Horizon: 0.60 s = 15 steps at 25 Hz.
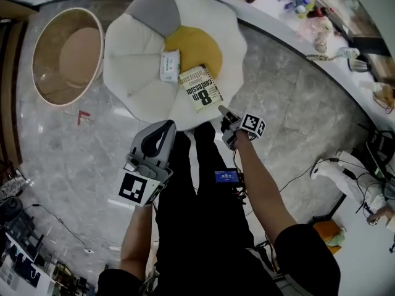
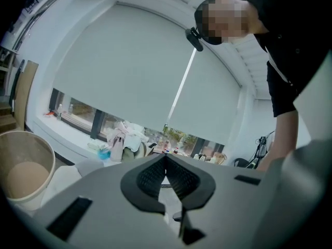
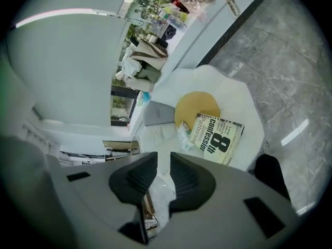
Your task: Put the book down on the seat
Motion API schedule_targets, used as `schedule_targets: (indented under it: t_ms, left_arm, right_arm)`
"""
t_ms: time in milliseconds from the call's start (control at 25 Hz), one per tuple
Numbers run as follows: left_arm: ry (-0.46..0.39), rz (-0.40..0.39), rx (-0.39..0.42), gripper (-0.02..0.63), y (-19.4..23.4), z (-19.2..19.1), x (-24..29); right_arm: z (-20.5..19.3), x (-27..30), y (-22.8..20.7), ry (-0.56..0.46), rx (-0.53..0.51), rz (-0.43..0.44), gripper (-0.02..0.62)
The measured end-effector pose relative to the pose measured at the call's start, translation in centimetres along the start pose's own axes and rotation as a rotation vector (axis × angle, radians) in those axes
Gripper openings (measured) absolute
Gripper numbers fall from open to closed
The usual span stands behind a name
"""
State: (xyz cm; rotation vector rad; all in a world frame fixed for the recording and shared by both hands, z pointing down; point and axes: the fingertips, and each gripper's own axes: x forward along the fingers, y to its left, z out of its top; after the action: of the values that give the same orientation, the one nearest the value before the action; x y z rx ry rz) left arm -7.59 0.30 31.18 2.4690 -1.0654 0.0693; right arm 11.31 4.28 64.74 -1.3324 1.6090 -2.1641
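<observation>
Though empty, left gripper [image 2: 166,157] closed, right gripper [image 3: 163,162] narrowly apart; one book [image 1: 200,88], one packet [image 1: 170,65] on seat [image 1: 139,82].

Grey veined marble floor [image 1: 278,103], glossy. Set on it, a flower-shaped white seat [image 1: 133,48] with a yellow centre [image 1: 194,45] and one grey petal [image 1: 154,11]. Lying flat on the seat, cover up, a book [image 1: 201,88], partly over the yellow centre's edge and reaching toward the seat's near rim. Just beside the book, a small white packet [image 1: 170,65]. Left of the seat, just beside it on the floor, a round beige tub [image 1: 65,54]. Near the tub, a small red mark [image 1: 83,116]. Off to the right, a thin dark cable [image 1: 296,180] trailing across the floor.
</observation>
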Motion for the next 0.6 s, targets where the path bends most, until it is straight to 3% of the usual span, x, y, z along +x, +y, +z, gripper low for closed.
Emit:
schedule_targets:
  t_ms: [360, 600]
  left_arm:
    - [-0.040, -0.014, 0.073, 0.012, -0.8, 4.7, -2.8]
    - [-0.035, -0.055, 0.051, 0.011, -3.0, 6.2, -4.4]
  right_arm:
    - [0.4, -4.3, 7.6, -0.120, -0.001, 0.117, 0.052]
    - [0.1, -6.9, 12.4, -0.185, -0.037, 0.189, 0.034]
